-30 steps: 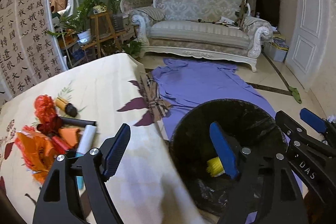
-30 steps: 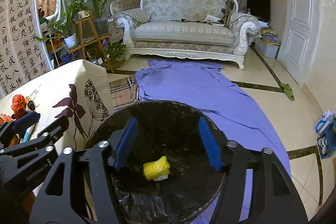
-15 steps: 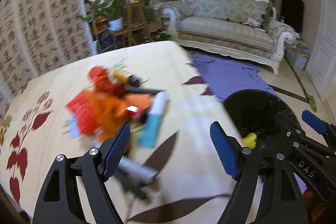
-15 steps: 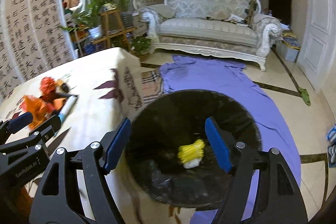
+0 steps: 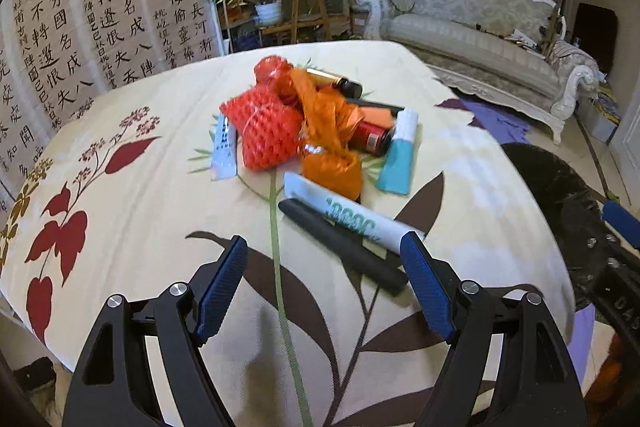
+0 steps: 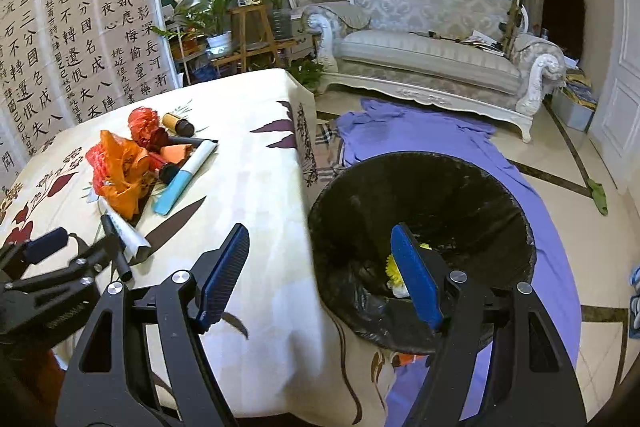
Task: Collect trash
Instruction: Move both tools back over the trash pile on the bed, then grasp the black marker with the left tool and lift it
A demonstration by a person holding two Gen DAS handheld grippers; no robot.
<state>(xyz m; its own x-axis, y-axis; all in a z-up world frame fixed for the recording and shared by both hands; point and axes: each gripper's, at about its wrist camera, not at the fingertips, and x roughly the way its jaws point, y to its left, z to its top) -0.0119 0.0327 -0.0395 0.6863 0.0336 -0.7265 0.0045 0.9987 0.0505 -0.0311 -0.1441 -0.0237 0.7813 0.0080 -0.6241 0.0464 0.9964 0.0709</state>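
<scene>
A pile of trash lies on the floral tablecloth (image 5: 120, 227): a red net bag (image 5: 268, 131), orange plastic (image 5: 332, 147), a blue-white tube (image 5: 400, 155), a white tube (image 5: 352, 223), a black pen (image 5: 340, 247) and a brown bottle (image 5: 336, 81). My left gripper (image 5: 324, 287) is open and empty, just short of the black pen. My right gripper (image 6: 320, 275) is open and empty, over the table's edge beside the black bin (image 6: 460, 195). A yellow scrap (image 6: 394, 267) lies in the bin. The pile also shows in the right wrist view (image 6: 128, 163).
The bin stands on the floor right of the table, on a purple cloth (image 6: 420, 135). A white sofa (image 6: 432, 51), plant stands (image 6: 248, 35) and a calligraphy screen (image 5: 80, 19) lie beyond. The left gripper shows in the right wrist view (image 6: 60, 259).
My left gripper has swung left from over the bin to the trash pile on the table. My right gripper has shifted left, from above the bin to the table's edge.
</scene>
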